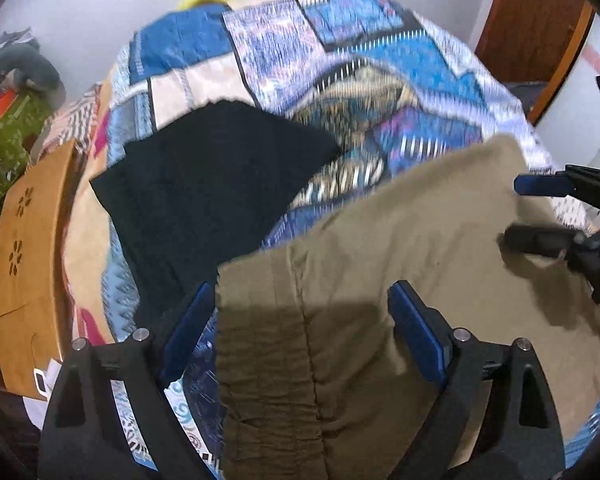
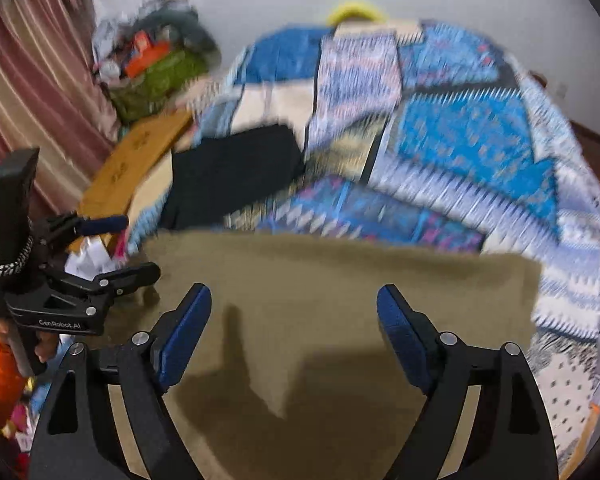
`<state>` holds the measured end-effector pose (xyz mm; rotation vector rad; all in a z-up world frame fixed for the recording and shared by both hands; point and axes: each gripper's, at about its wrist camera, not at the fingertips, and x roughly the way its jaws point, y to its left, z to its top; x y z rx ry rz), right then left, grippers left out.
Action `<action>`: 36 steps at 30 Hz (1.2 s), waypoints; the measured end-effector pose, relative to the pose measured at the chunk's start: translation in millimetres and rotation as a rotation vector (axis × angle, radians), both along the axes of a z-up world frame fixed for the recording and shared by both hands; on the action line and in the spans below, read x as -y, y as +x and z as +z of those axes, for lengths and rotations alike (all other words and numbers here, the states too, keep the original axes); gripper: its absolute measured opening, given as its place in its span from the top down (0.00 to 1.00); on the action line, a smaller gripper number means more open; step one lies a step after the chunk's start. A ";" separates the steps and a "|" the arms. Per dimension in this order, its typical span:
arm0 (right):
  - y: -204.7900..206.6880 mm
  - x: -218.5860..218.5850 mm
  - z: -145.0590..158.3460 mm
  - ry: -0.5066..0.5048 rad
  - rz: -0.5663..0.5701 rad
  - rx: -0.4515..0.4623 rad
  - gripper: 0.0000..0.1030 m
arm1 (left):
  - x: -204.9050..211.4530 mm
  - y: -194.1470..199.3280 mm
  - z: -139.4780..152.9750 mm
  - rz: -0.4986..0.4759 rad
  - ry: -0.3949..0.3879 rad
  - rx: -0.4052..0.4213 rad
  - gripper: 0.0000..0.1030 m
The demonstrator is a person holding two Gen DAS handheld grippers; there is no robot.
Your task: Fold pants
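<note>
Olive-brown pants (image 1: 380, 280) lie folded flat on a blue patterned bedspread (image 1: 340, 60). My left gripper (image 1: 300, 288) hangs open over their left edge by the seam, with nothing held between the blue pads. Over the pants' right end, my right gripper (image 1: 514, 210) also stands open. In the right wrist view the pants (image 2: 320, 280) spread out below my right gripper (image 2: 294, 291), which is wide open and empty. The left gripper (image 2: 142, 246) is at their left end, its fingers apart.
A folded black garment (image 1: 204, 184) lies on the bedspread beyond the pants. A wooden board with cut-out flowers (image 1: 28, 260) stands at the bed's left edge. Clutter with a green bag (image 2: 156, 76) and a striped curtain (image 2: 28, 80) are behind it. A wooden door (image 1: 532, 20) is at the right.
</note>
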<state>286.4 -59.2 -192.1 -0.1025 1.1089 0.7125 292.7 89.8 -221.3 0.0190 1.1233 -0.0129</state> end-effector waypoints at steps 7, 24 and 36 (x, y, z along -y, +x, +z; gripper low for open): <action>-19.0 1.8 -16.5 -0.052 0.032 -0.075 0.20 | -3.9 -16.6 -3.2 -0.001 0.009 0.002 0.10; -93.8 55.8 -5.5 -0.073 -0.109 0.027 0.19 | -2.3 -87.3 18.5 0.002 0.104 0.095 0.09; -128.9 90.8 21.3 -0.080 -0.199 0.119 0.19 | -14.8 -113.7 37.5 0.069 0.094 0.121 0.06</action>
